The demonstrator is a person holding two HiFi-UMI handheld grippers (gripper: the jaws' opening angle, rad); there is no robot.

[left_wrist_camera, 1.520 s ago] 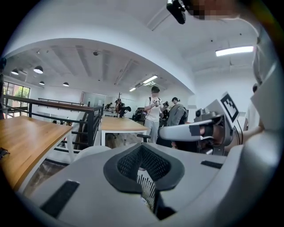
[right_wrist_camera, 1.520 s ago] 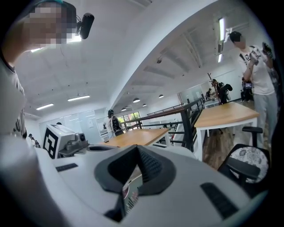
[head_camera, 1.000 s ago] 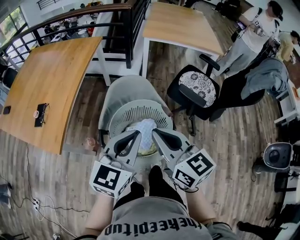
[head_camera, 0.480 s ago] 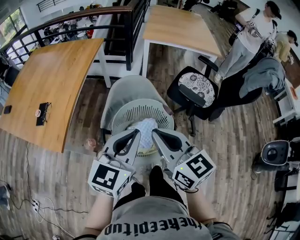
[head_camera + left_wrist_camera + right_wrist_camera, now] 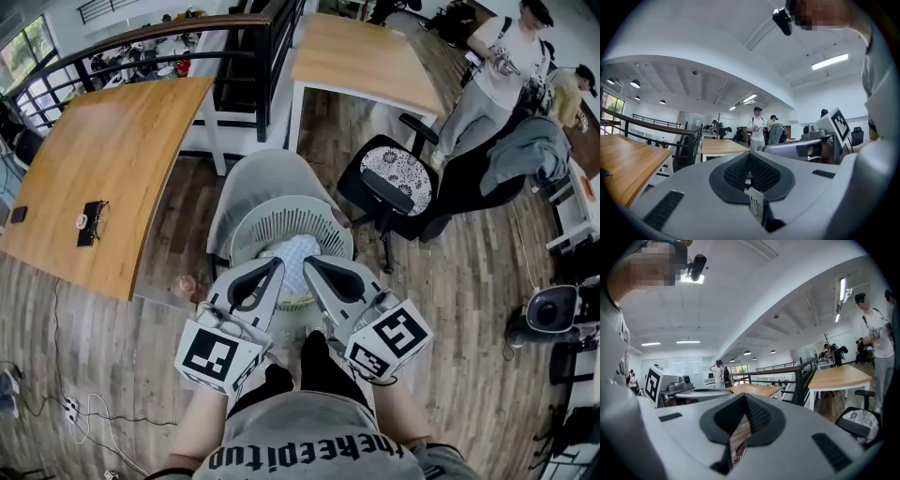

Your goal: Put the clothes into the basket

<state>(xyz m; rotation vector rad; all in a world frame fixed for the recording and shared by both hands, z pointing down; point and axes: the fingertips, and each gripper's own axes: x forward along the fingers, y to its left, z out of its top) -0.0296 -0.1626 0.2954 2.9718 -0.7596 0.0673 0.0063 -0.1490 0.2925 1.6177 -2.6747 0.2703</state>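
A white slatted basket (image 5: pixel 270 223) rests on a grey chair (image 5: pixel 267 171) just ahead of me. A pale white and light-blue cloth (image 5: pixel 294 253) lies inside it. My left gripper (image 5: pixel 273 266) and right gripper (image 5: pixel 309 264) hover side by side over the basket's near rim, pointing forward and level. Both are shut with nothing between the jaws. In the left gripper view the left gripper (image 5: pixel 749 161) shows closed jaws with the room beyond. The right gripper (image 5: pixel 743 401) looks the same in its own view. The basket's near edge is hidden under the grippers.
A long wooden table (image 5: pixel 103 159) stands at the left and a second table (image 5: pixel 366 56) at the back. A black office chair (image 5: pixel 398 178) and a chair draped with a grey jacket (image 5: pixel 534 150) are at the right. People (image 5: pixel 497 66) stand beyond. A dark railing (image 5: pixel 187 28) runs behind.
Both grippers stay shut and keep their place in the head view. The basket, chair and tables have drifted slightly to the right in the picture.
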